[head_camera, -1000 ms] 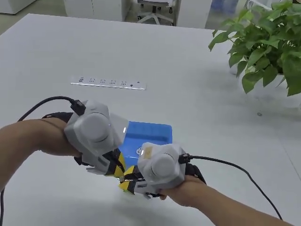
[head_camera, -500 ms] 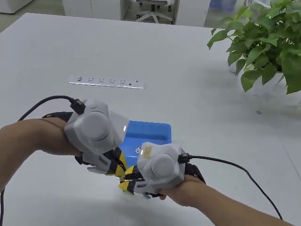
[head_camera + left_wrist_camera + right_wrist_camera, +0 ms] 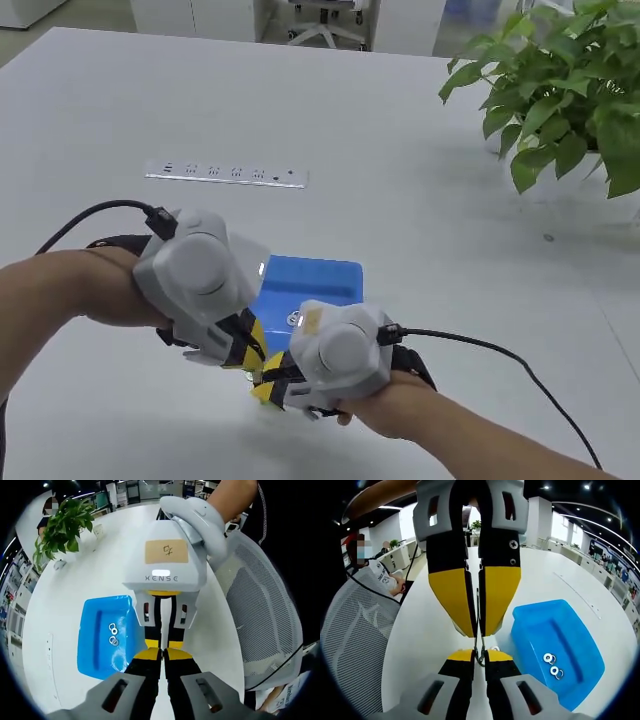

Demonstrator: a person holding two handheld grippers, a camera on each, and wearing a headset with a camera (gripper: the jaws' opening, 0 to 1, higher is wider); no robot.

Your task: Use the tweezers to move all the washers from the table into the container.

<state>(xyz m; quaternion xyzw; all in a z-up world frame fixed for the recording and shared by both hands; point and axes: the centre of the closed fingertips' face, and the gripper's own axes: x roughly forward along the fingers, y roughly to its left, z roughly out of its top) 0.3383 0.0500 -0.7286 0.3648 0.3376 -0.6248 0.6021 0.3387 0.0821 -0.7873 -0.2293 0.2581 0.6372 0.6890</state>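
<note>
White table (image 3: 420,150): left gripper (image 3: 250,362) is closed on thin tweezers (image 3: 479,647); blue container (image 3: 95,645), holding washers (image 3: 113,628), is set just beside; right gripper (image 3: 161,649), marked XENSE with a handwritten tag, is likewise clamped on the tweezers.

The container (image 3: 318,279), mid-frame, is bright blue and the washers (image 3: 114,641) inside it are silver. The 2 grippers have pale grey bodies; the left gripper (image 3: 162,652) and right gripper (image 3: 479,656) have yellow-and-black jaws. The table (image 3: 400,150) is white, and the plant (image 3: 560,90) at upper right is green.
</note>
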